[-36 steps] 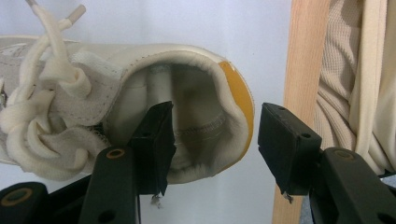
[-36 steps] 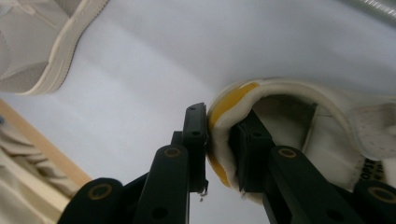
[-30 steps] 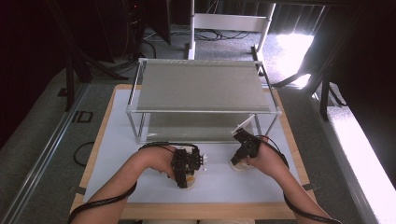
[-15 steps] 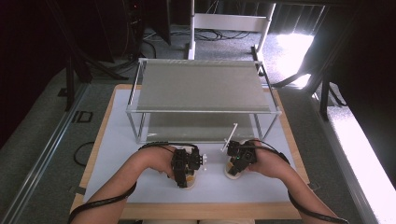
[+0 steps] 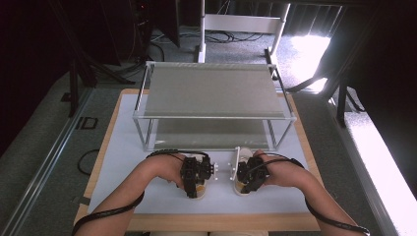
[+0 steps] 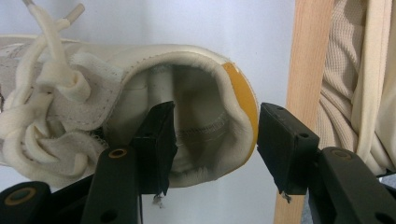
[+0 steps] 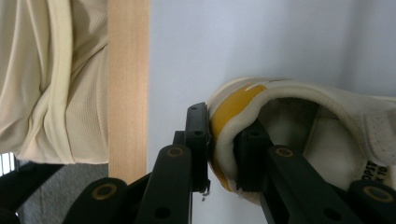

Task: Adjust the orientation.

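Since a second ago the right gripper (image 5: 239, 183) has carried its shoe (image 5: 242, 173) from the right part of the bench (image 5: 123, 147) in toward the middle, so it now lies just beside the other shoe (image 5: 199, 178), while the left gripper (image 5: 193, 187) has kept its place. In the right gripper view the right gripper (image 7: 223, 154) has its fingers (image 7: 197, 140) closed on the heel wall of its shoe (image 7: 299, 140), one inside the opening and one outside against the yellow heel patch, both pressing on it. In the left gripper view the left gripper (image 6: 215, 144) has one finger inside the heel opening of the other shoe (image 6: 140, 93) and one outside; the outer finger (image 6: 280, 144) stands just clear of the heel, so the fingers stand partly apart around the heel wall without clamping it. Both shoes are cream sneakers with a padded collar, pale lining and a mustard-yellow patch at the back; the left one shows thick cream laces (image 6: 44, 88) bunched in loose loops. They rest side by side on the white surface near the front edge, heels toward the person, toes toward the metal two-tier rack (image 5: 211, 88) that stands further back. The wooden rim (image 7: 128, 88) of the bench and the person's beige clothing (image 7: 51, 79) lie behind the heels.
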Demonstrator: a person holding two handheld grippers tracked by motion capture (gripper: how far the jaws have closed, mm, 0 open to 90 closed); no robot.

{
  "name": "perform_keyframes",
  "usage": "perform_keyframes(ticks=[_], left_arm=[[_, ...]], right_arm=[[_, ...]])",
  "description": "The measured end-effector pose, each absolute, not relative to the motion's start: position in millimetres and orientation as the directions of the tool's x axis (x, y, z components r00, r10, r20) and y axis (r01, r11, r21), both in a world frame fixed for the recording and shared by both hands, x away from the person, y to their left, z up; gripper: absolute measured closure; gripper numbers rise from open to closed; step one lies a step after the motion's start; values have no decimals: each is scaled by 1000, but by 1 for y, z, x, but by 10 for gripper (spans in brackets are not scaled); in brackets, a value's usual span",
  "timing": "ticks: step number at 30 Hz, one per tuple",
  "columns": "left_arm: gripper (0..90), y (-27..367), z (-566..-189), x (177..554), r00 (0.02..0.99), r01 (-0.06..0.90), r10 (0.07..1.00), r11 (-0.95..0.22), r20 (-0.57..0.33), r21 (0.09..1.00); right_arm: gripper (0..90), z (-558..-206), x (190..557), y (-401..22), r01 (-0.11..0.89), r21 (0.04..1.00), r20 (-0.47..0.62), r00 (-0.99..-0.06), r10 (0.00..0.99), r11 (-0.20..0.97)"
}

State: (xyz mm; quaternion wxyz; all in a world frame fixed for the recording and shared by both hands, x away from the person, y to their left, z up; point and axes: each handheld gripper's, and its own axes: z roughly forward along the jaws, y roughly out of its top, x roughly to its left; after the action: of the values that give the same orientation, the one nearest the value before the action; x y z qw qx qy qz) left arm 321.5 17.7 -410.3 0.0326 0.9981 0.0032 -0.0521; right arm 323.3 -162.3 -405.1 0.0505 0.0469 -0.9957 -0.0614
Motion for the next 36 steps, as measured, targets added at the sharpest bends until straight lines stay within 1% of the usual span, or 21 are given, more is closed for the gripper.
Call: perform_keyframes(ticks=[2,5,7,8,9,11,15,16,19,20,23,25,26,27,29,30,33,36], left_arm=[[465,17,-410,322,995,9,2,-998,-104,64],[465,17,-411,322,994,4,-2,-998,-105,61],[465,17,-412,321,994,5,-1,-998,-106,61],[465,17,-413,321,994,7,0,-998,-106,66],[464,17,-413,321,994,9,1,-998,-107,68],[465,17,-414,321,994,7,-1,-998,-108,69],[465,17,-413,322,996,-7,-13,-998,-91,65],[465,17,-413,322,996,-5,-11,-998,-88,68],[466,16,-412,323,996,12,6,-997,-84,74],[466,16,-411,323,995,24,17,-997,-94,78],[467,15,-409,321,996,17,9,-995,-90,95],[530,14,-407,321,997,9,0,-994,-78,110],[533,14,-407,320,997,-2,-11,-994,-73,112],[542,14,-407,320,997,-14,-22,-993,-70,116],[598,15,-407,319,996,-18,-28,-993,-83,118],[607,14,-407,319,996,-19,-29,-993,-85,118],[640,14,-408,319,996,-32,-41,-993,-84,111],[647,12,-412,318,995,-41,-51,-994,-88,103]], right_arm=[[779,-407,323,-161,-92,139,119,-987,-108,986],[777,-412,322,-159,-75,138,150,-984,-96,988],[776,-412,323,-159,-74,143,147,-985,-95,987],[776,-413,324,-160,-82,162,140,-984,-105,983],[775,-413,323,-160,-67,156,148,-985,-91,985],[766,-413,324,-161,-70,165,141,-986,-93,984],[742,-412,325,-161,9,144,156,-988,-14,990],[714,-411,326,-162,13,150,151,-988,-10,989],[587,-408,327,-163,62,153,128,-991,43,986],[609,-408,327,-163,68,145,130,-990,49,987],[606,-410,325,-162,59,135,156,-987,37,989],[634,-411,324,-161,54,136,155,-987,33,989],[674,-412,325,-160,44,138,155,-988,23,989],[679,-413,325,-161,29,141,146,-989,8,990],[742,-413,326,-161,35,139,171,-985,11,990],[745,-414,326,-161,18,146,166,-986,-6,989],[753,-414,328,-160,44,131,190,-982,19,990],[756,-414,329,-159,36,125,201,-979,11,991]])
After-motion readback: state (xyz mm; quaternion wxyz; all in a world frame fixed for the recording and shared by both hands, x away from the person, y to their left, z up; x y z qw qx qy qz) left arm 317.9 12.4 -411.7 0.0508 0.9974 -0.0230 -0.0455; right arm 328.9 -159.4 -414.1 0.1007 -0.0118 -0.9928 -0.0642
